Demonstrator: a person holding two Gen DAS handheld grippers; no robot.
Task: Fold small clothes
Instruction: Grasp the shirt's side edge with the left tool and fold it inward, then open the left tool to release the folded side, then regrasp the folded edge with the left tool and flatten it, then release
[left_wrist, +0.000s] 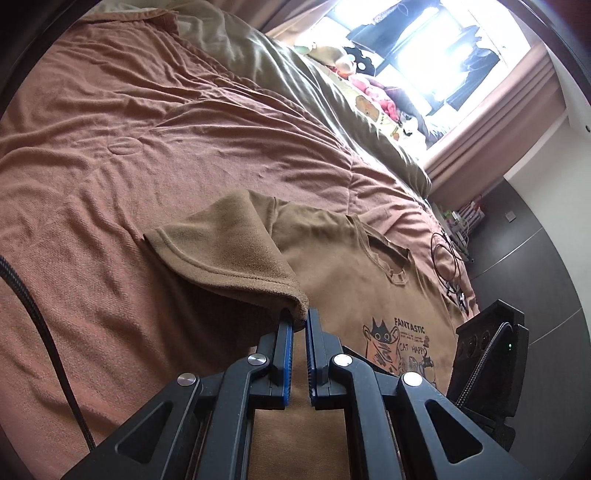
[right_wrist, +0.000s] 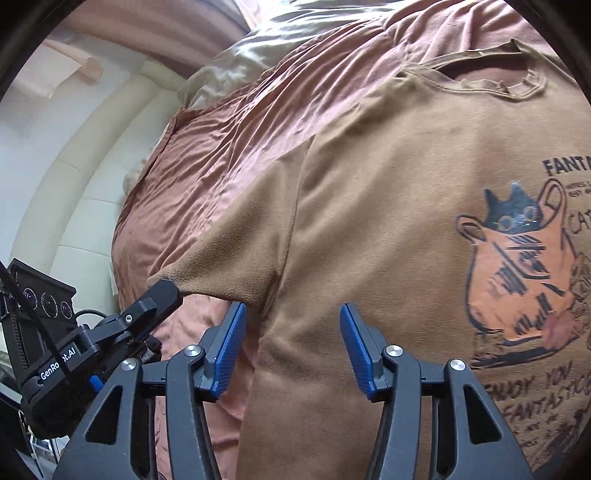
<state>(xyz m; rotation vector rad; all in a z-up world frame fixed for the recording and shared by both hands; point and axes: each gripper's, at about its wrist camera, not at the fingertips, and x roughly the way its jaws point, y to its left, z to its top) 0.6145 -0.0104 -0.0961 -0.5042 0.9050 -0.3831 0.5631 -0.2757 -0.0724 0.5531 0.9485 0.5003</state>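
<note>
- The bed (left_wrist: 129, 122) fills most of both views, covered by a wrinkled rust-brown blanket (right_wrist: 236, 122); everything else lies on it.
- An olive-green duvet (left_wrist: 295, 74) is bunched along the far side of the bed, between the blanket and the window.
- The bright window (left_wrist: 443, 48), with dark clothes hanging in it, stands beyond the duvet, framed by a pink curtain (left_wrist: 491, 136).
- The tan T-shirt (right_wrist: 388, 184) lies front up on the blanket, its neckline toward the far end and a cat print (right_wrist: 517, 280) with lettering across the chest.
- One sleeve (left_wrist: 229, 251) of the T-shirt is lifted off the blanket and bent over toward the chest, hiding part of the shirt body behind it in the left wrist view.
- A heap of soft toys (left_wrist: 354, 74) sits on the duvet under the window.
- Dark cables (left_wrist: 448, 258) lie in a loose tangle at the bed's edge, just beyond the shirt's far shoulder.
- The left gripper (left_wrist: 300, 317) is clenched on the sleeve's hem corner, holding it up.
- The right gripper (right_wrist: 291, 314) is released, its blue pads (right_wrist: 229, 350) well apart over the shirt's side near the armpit, with cloth below but nothing pinched.
- A black braided cord (left_wrist: 40, 332) crosses the left edge of the left wrist view.
</note>
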